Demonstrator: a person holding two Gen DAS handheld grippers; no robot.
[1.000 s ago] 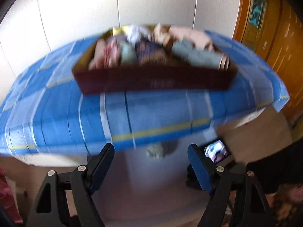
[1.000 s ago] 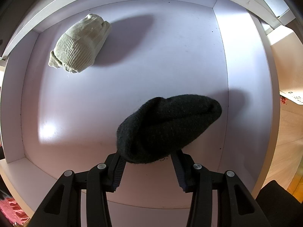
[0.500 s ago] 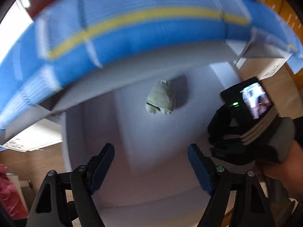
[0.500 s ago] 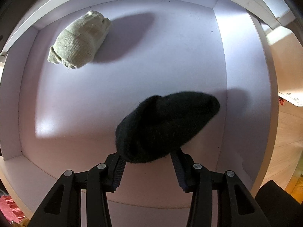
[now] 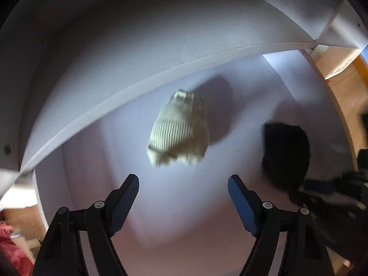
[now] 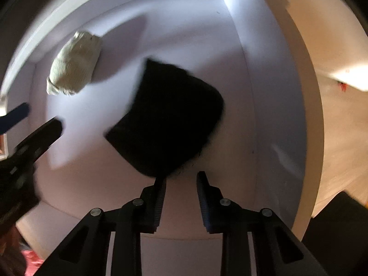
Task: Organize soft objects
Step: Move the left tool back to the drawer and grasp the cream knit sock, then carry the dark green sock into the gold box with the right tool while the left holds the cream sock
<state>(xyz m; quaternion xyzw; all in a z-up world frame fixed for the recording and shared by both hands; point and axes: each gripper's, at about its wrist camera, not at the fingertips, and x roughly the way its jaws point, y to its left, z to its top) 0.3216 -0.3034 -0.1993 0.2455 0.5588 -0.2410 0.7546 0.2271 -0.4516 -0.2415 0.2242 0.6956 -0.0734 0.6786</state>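
A cream ribbed sock roll (image 5: 179, 133) lies on the floor of a white drawer (image 5: 138, 80), just ahead of my left gripper (image 5: 183, 184), which hangs open above it and holds nothing. A black sock bundle (image 6: 170, 119) lies right of the cream roll (image 6: 73, 64). My right gripper (image 6: 181, 179) sits at the black bundle's near edge with its jaws closing. The gap between them is narrow and shows only the drawer floor. In the right wrist view the left gripper (image 6: 34, 122) enters from the left edge. The left wrist view shows the black bundle (image 5: 285, 154) at the right.
The drawer's side wall (image 6: 264, 92) stands right of the black bundle, with wooden floor (image 6: 340, 138) beyond it. A white panel (image 5: 115, 34) overhangs the drawer's far side. Red cloth (image 5: 9, 248) shows at the lower left.
The left gripper dropped from the blue checked cloth and its box of clothes into the drawer, over the cream roll. The right jaws let go of the black bundle, drew back and narrowed.
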